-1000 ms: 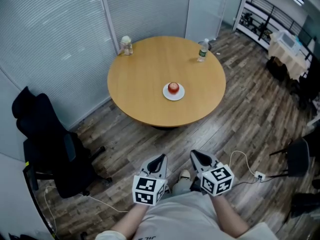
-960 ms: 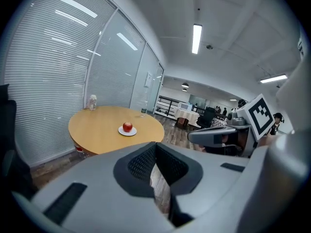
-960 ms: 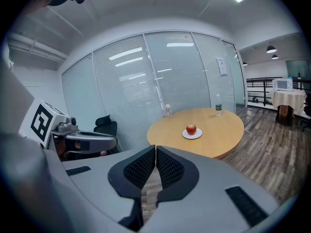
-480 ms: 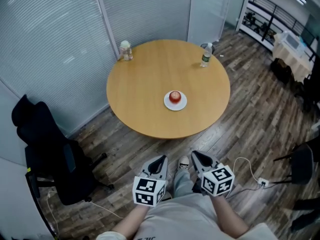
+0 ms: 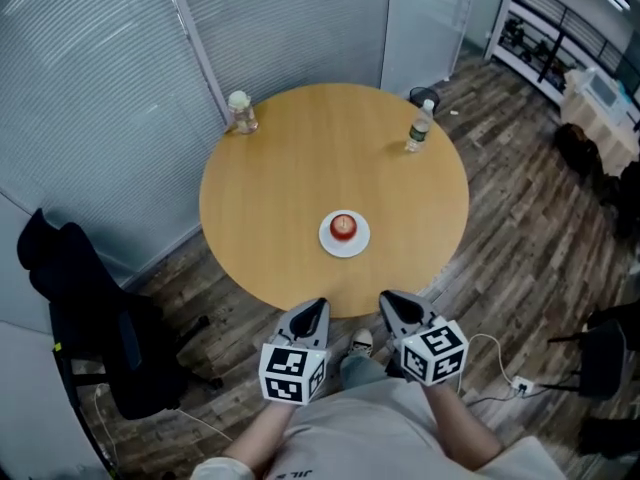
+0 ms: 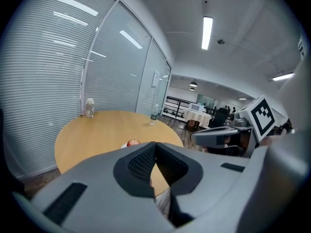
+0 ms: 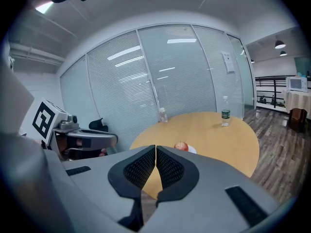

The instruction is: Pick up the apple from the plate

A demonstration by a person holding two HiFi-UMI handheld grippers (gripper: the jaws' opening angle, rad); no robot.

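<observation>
**Short of the table, tongs shut and empty**

Facing a round wooden table (image 5: 280, 168) on a dark plank floor, with a black office chair (image 5: 90, 308) off its left edge. Standing just off the near edge, with the left gripper (image 5: 314, 311) and the right gripper (image 5: 390, 301) held side by side and their tips about level with that edge in the head view. Read as fully closed on both: pads pressed together in each gripper view, nothing between them, nothing held. At the far-right edge, a clear bottle with a green label (image 5: 418, 128); at the far-left edge, a small capped jar (image 5: 240, 111). Between the centre and the near edge, a white plate (image 5: 358, 247), carrying the red apple (image 5: 343, 226) in its middle, untouched and well apart from both tongs.

Judged as the approach step, with no reach or grip begun. Next, most likely:
- Pick one gripper and open its jaws wider than the apple.
- Carry it over the near edge and lower it to bracket the fruit at its widest part.
- Close gently, then lift straight up.

Worth minding the smooth round skin, apt to slip or roll, and the light plate, apt to slide if nudged.
</observation>
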